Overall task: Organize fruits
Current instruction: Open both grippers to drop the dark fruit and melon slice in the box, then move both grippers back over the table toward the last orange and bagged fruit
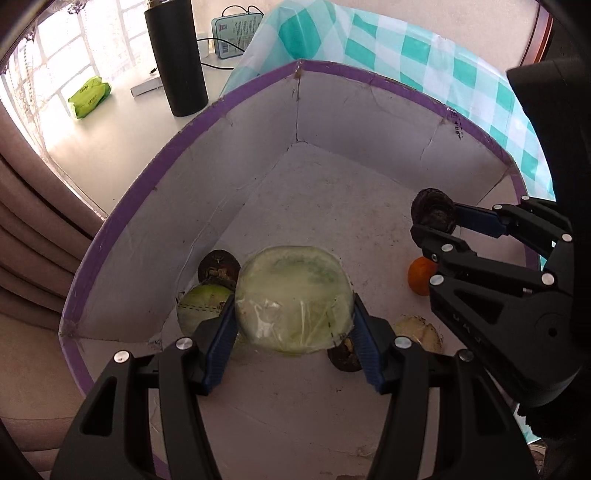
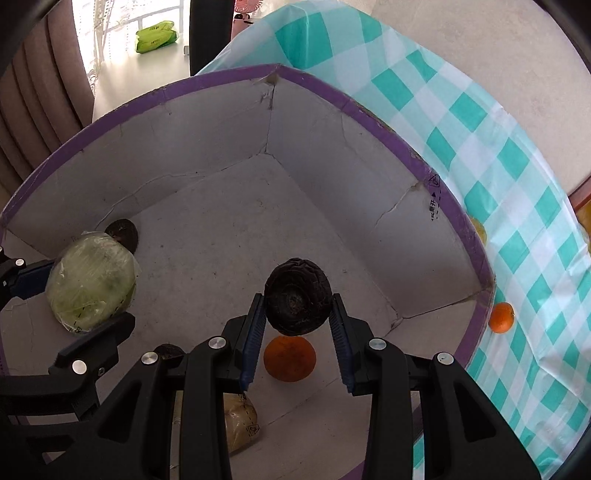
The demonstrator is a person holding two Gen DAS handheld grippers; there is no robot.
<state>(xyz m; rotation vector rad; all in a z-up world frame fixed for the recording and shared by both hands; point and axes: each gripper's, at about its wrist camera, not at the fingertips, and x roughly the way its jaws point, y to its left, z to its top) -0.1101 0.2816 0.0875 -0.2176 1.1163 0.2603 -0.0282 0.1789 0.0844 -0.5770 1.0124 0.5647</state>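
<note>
Both grippers hang inside a white cardboard box with a purple rim. My left gripper is shut on a pale green fruit wrapped in plastic film, also seen in the right wrist view. My right gripper is shut on a dark wrinkled fruit, held above an orange; it also shows in the left wrist view. On the box floor lie another green fruit, dark fruits and a pale wrapped fruit.
The box stands on a teal checked cloth. A loose orange lies on the cloth outside the box's right wall. Behind the box are a black flask, a green packet and a blue box.
</note>
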